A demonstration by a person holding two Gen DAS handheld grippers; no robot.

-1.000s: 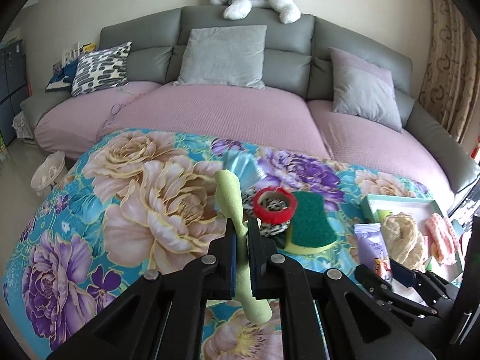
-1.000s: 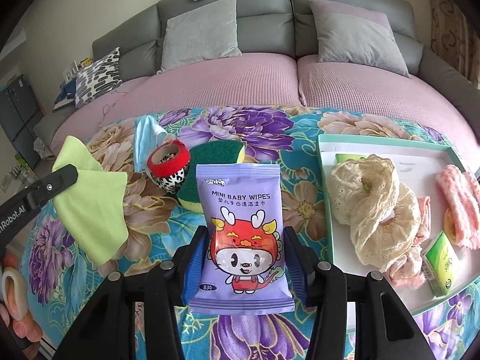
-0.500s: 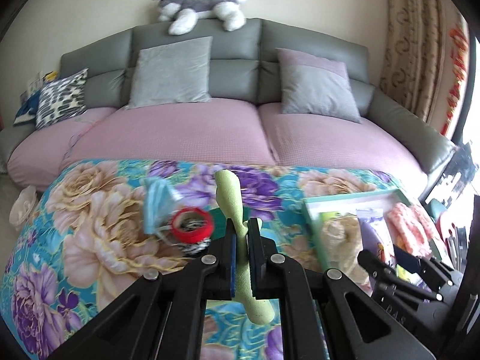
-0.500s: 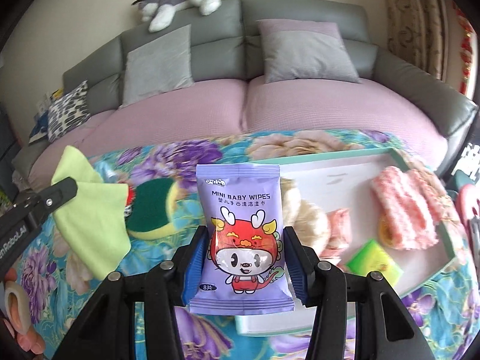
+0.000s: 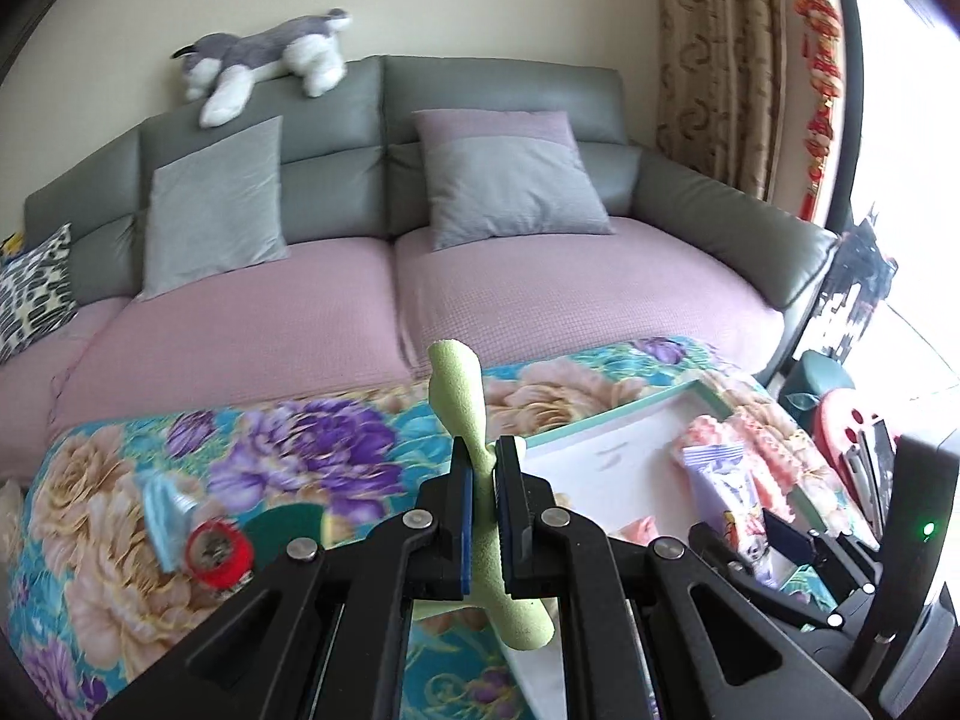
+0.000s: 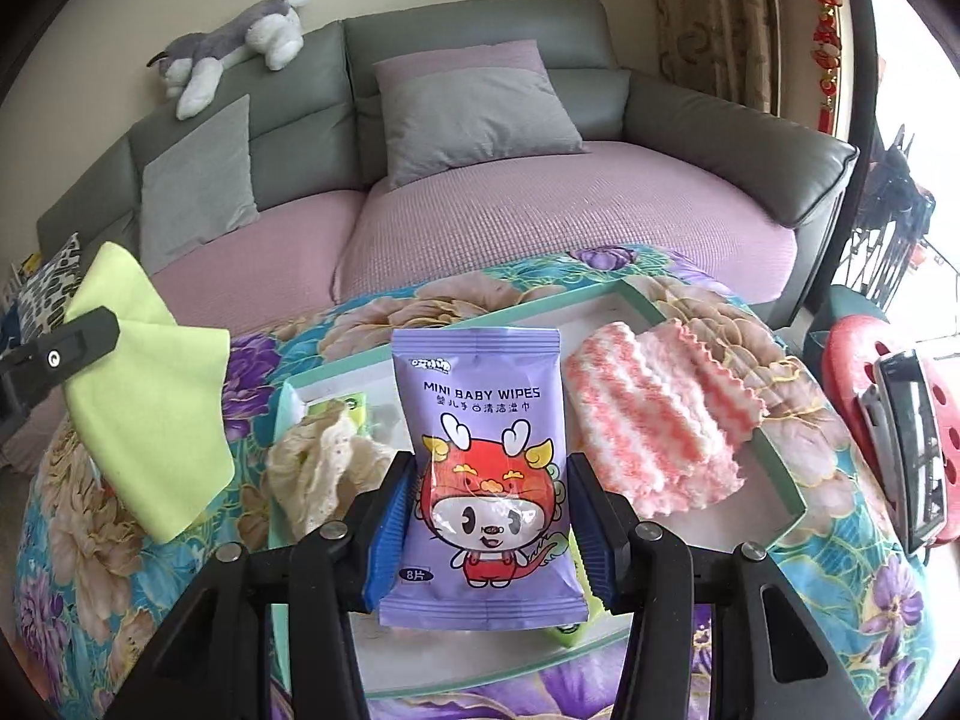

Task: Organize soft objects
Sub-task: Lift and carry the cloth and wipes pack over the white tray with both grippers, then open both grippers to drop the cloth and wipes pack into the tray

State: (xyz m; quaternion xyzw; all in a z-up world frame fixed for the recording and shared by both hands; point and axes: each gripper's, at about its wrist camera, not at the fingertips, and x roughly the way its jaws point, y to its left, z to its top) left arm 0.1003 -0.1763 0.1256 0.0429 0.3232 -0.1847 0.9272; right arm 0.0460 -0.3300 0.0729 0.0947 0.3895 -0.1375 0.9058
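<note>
My left gripper (image 5: 485,480) is shut on a light green cloth (image 5: 465,396), held edge-on above the floral table near the tray's left edge; the cloth also shows in the right wrist view (image 6: 144,396). My right gripper (image 6: 489,498) is shut on a purple pack of mini baby wipes (image 6: 483,462), held upright over the teal-rimmed white tray (image 6: 780,480). In the tray lie a pink-and-white knitted cloth (image 6: 654,420), a cream lace piece (image 6: 324,462) and a small green packet (image 6: 354,411).
On the table left of the tray lie a green sponge (image 5: 282,531), a red-rimmed roll (image 5: 219,552) and a light blue mask (image 5: 162,510). A grey and pink sofa (image 5: 420,276) stands behind. A red stool (image 6: 858,372) with a device stands at right.
Both grippers have swung right with their loads, from above the sponge and roll to above the tray. The grips have not changed.
</note>
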